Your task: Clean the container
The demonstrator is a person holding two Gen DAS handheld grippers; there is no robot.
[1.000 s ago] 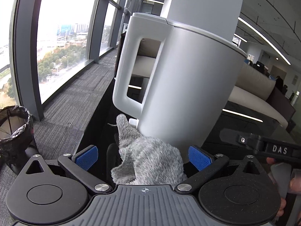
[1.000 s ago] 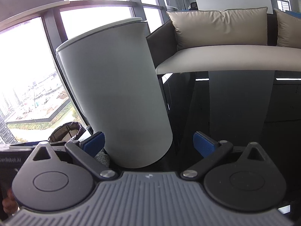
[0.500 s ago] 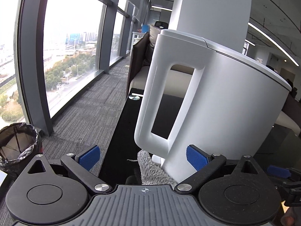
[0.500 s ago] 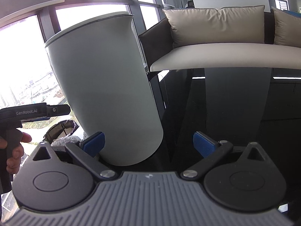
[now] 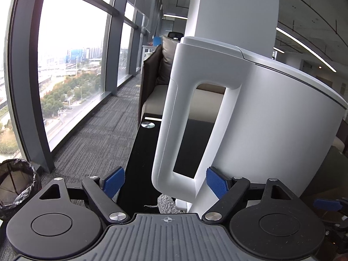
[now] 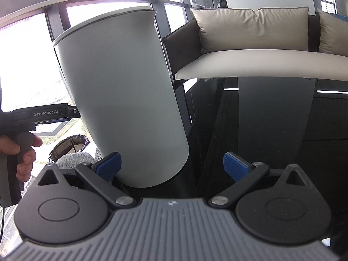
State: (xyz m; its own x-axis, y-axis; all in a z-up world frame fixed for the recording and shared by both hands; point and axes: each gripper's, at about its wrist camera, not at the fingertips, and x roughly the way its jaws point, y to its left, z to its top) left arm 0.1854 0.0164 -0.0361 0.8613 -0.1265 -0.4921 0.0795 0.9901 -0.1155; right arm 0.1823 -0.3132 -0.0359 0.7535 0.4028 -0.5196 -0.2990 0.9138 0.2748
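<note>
Floor-to-ceiling windows (image 5: 71,69) and a beige sofa (image 6: 261,50) frame a glossy black table (image 6: 271,130). On it stands the white container (image 5: 271,126), a lidded jug with its handle between the wide-open jaws of the left gripper (image 5: 165,181). The right gripper (image 6: 171,165), jaws also wide, holds nothing beside the jug. A grey cloth (image 5: 166,204) lies at its base.

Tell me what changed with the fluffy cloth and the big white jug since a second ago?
The left gripper drew back from the grey cloth, which now lies by the white kettle, with the handle between its open fingers. The right gripper stayed open beside the kettle.
</note>
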